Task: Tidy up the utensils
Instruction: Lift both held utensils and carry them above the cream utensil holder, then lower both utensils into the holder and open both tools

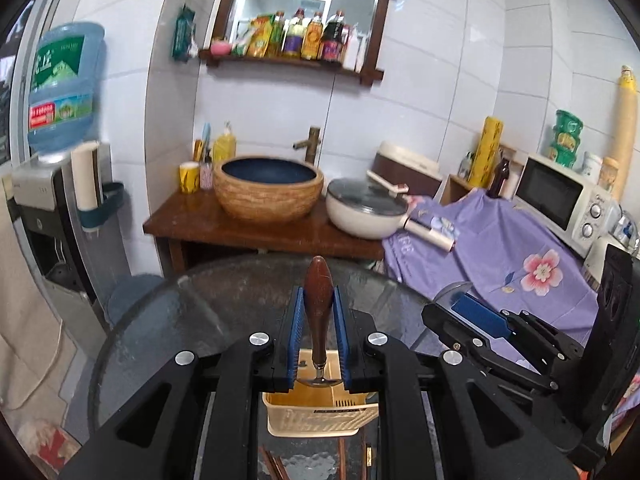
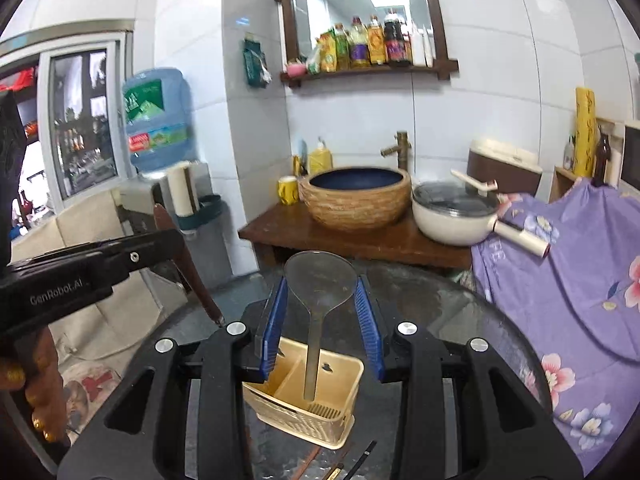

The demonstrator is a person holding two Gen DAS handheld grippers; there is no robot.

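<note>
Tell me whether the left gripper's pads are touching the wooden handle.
Touching. The left wrist view shows both blue pads of the left gripper pressed against the sides of the wooden handle, with no gap.

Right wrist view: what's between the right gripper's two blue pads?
The translucent rice paddle, head up; its handle hangs over the beige caddy. The right gripper holds it.

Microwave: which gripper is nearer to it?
Right. The right gripper hangs between the left gripper and the microwave, which stands further right, beyond both.
</note>
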